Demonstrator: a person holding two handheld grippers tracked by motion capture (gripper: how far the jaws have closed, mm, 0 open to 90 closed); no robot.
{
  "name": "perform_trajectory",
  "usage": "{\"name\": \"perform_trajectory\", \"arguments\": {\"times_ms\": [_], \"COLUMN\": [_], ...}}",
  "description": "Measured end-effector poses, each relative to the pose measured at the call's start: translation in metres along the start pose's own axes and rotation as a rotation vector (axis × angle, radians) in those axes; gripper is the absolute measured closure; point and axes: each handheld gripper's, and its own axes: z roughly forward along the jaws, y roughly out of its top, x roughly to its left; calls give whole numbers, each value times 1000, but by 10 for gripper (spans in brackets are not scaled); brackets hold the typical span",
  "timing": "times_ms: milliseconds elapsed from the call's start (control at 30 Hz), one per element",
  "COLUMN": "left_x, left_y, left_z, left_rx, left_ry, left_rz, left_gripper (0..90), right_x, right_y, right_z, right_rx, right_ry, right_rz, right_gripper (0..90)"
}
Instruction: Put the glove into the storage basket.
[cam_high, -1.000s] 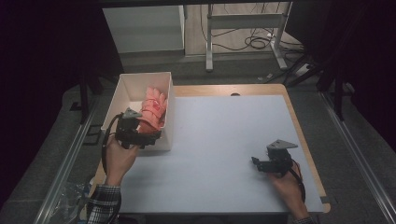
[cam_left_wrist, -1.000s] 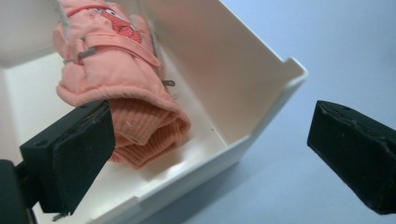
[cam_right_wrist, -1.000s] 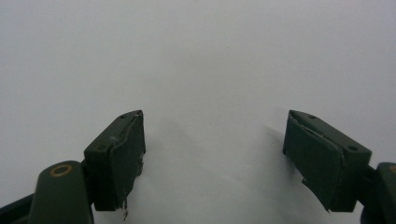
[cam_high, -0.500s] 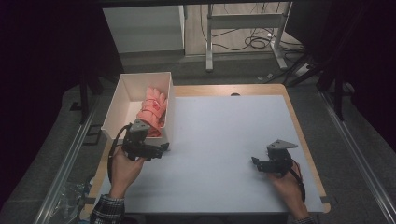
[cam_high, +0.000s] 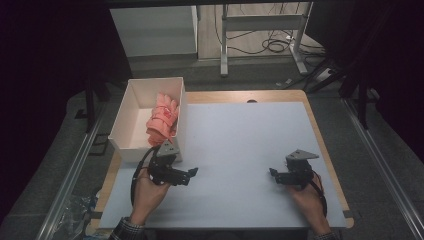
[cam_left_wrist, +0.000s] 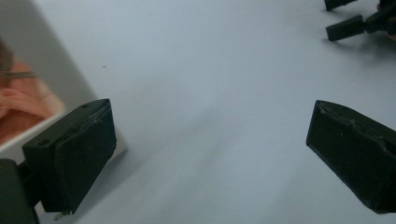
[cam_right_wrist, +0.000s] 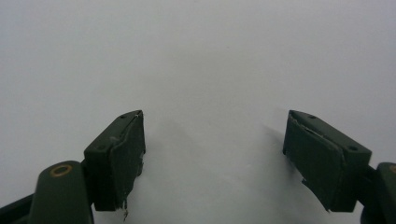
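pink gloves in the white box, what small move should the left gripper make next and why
Probably swing the left gripper back toward the open white rectangular box. Its jaws stand wide open and empty over the pale grey table top, pointing away from the crumpled pink gloves lying against the box's right wall.

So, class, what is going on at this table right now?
A person holds a black two-jaw gripper in each hand over a pale grey table. The left gripper is open beside a white rectangular box that holds a pink fabric glove. The right gripper is also open over bare table, holding nothing.
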Motion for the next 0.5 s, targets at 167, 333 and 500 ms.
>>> {"name": "perform_trajectory", "arguments": {"times_ms": [167, 333, 500], "left_x": [-16, -24, -29], "left_y": [-6, -13, -24], "left_z": [11, 23, 39], "left_rx": [5, 8, 19], "left_ry": [-34, -61, -79], "left_rz": [38, 53, 62], "left_gripper": [20, 20, 20], "right_x": [0, 0, 0], "right_y": [0, 0, 0], "right_z": [0, 0, 0], "right_rx": [1, 0, 0], "right_ry": [0, 0, 0], "right_rz": [1, 0, 1], "right_gripper": [212, 212, 212]}}
